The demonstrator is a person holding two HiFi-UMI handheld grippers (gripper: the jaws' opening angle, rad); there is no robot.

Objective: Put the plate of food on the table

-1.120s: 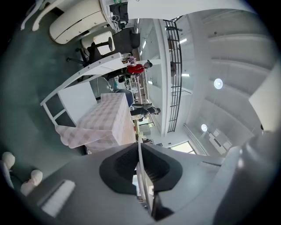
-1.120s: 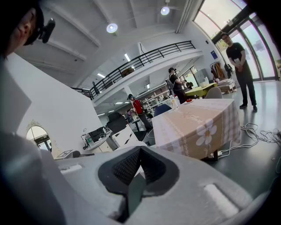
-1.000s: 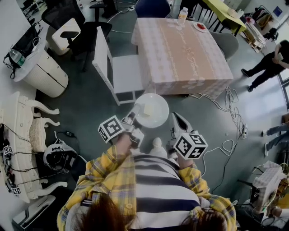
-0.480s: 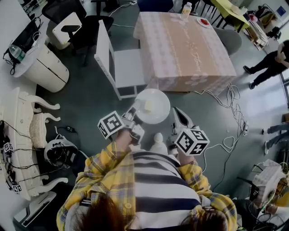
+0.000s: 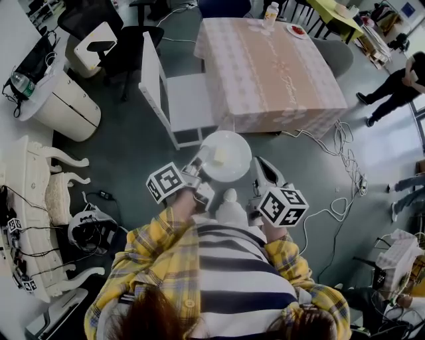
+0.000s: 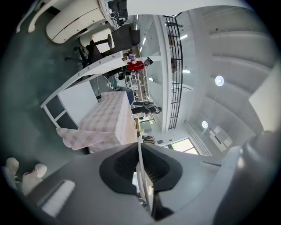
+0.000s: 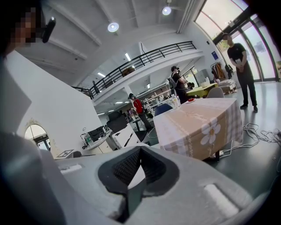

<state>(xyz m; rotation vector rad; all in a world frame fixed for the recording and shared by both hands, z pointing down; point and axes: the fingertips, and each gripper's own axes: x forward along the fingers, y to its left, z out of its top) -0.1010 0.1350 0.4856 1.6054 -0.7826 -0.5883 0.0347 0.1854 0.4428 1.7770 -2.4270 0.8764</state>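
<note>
A white plate with a pale yellow piece of food is held in the air between both grippers, just short of the near edge of the table with its pink patterned cloth. My left gripper is shut on the plate's left rim. My right gripper is shut on its right rim. In the left gripper view the thin rim runs edge-on between the closed pads, with the table ahead. In the right gripper view the plate sits between the pads, with the table beyond.
A white chair stands at the table's left side. A bottle and a small dish with red food sit at the table's far end. Cables lie on the floor to the right. A person stands at far right.
The plate and both grippers have drifted slightly toward the table. Both grips on the rim are unchanged.
</note>
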